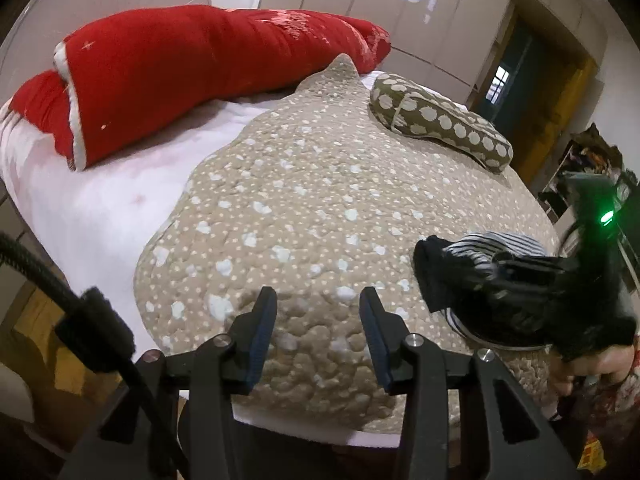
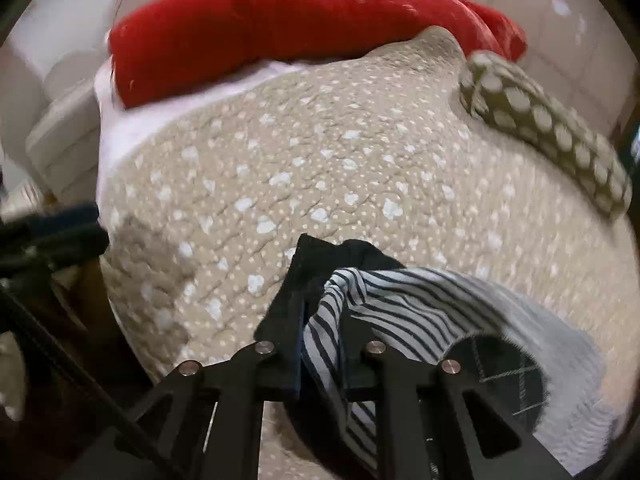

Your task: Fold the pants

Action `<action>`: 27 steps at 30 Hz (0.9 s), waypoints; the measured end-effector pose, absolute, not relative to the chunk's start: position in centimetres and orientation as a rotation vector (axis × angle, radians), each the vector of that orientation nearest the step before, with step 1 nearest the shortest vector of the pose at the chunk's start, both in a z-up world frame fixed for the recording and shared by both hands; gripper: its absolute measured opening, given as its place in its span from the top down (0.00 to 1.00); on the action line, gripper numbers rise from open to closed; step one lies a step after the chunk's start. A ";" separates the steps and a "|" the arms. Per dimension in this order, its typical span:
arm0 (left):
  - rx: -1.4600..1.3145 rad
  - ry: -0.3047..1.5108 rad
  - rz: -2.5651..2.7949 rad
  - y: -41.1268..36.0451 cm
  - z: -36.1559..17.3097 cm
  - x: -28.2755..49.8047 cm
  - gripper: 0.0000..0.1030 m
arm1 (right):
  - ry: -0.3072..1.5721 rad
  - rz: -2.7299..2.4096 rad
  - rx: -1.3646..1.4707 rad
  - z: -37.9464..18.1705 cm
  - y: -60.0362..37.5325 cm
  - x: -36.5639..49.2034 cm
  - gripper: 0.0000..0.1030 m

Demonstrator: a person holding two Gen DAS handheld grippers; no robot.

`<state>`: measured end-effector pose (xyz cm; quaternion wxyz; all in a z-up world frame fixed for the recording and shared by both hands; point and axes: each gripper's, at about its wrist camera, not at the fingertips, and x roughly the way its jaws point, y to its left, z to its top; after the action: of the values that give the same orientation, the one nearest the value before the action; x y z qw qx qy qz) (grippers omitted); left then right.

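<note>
The right gripper (image 2: 320, 320) is clamped on the bunched navy-and-white striped cotton pants (image 2: 404, 304), lifting them over the near edge of the beige dotted quilted blanket (image 1: 304, 184) — likely the carrying-in step. The left gripper (image 1: 318, 332), jaws apart and empty, hovers beside them; next, spread the pants flat. Beyond the blanket lies a red padded quilt roll (image 1: 192, 64).

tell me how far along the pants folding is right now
Early. Done: nothing looks folded; the striped pants are bunched, not spread on the beige quilt. In hand: the right gripper is shut on a bunch of that fabric. The left gripper is open and empty above the quilt. Left: lay the pants flat, then make every fold.
</note>
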<state>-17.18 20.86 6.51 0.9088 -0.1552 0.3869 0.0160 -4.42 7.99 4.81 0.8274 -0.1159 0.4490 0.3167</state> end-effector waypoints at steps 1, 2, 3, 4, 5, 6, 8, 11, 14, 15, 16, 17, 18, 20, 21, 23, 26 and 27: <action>-0.336 0.798 0.032 21.2 6.4 -17.2 0.60 | 0.949 0.683 -0.196 5.4 7.5 -4.3 0.90; -0.355 0.798 0.029 21.5 6.3 -17.2 0.60 | 0.934 0.706 -0.101 6.4 6.5 -4.1 0.90; -0.383 0.796 0.023 21.8 6.2 -17.2 0.60 | 0.921 0.722 -0.024 7.2 5.7 -4.0 0.90; -0.396 0.795 0.019 22.0 6.2 -17.2 0.60 | 0.911 0.741 0.044 7.7 5.0 -3.8 0.90; -0.409 0.793 0.013 22.1 6.2 -17.2 0.60 | 0.908 0.761 0.097 8.1 4.8 -3.6 0.89; -0.418 0.790 0.006 22.0 6.4 -17.2 0.60 | 0.913 0.790 0.150 8.2 4.7 -3.5 0.86; -0.411 0.786 0.001 21.8 6.7 -17.3 0.58 | 0.955 0.804 0.158 7.4 5.6 -3.6 0.76; -0.385 0.777 -0.003 21.1 7.3 -17.3 0.52 | 0.985 0.801 0.120 6.5 6.0 -4.4 0.64; -0.366 0.770 -0.011 20.5 7.9 -17.3 0.52 | 0.938 0.747 0.083 7.3 3.6 -5.9 0.60; -0.360 0.769 -0.013 20.2 8.1 -17.3 0.52 | 0.914 0.711 0.075 7.5 2.0 -6.2 0.54; -0.355 0.770 -0.013 20.0 8.2 -17.2 0.51 | 0.887 0.667 0.071 7.9 0.3 -6.6 0.51; -0.350 0.771 -0.015 19.6 8.4 -17.0 0.51 | 0.857 0.612 0.070 8.3 -1.9 -7.0 0.51; -0.347 0.773 -0.016 19.3 8.5 -16.9 0.51 | 0.829 0.550 0.080 8.7 -4.4 -7.4 0.50; -0.341 0.780 -0.022 18.5 8.6 -16.6 0.49 | 0.779 0.438 0.126 9.3 -9.5 -8.4 0.46; -0.335 0.783 -0.034 17.7 8.8 -16.4 0.49 | 0.733 0.338 0.181 9.8 -13.5 -9.1 0.39; -0.321 0.786 -0.056 16.7 8.9 -16.1 0.49 | 0.671 0.189 0.261 10.2 -18.9 -10.5 0.30; -0.289 0.798 -0.087 14.5 9.1 -15.6 0.49 | 0.636 -0.005 0.445 9.5 -27.4 -12.0 0.28; -0.278 0.807 -0.100 13.5 9.1 -15.2 0.49 | 0.637 -0.030 0.521 9.0 -29.6 -12.4 0.28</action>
<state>-15.25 13.50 9.13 0.9091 -0.1350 0.3910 -0.0485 -12.39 -29.62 8.98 0.9165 0.2530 0.3096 -0.0143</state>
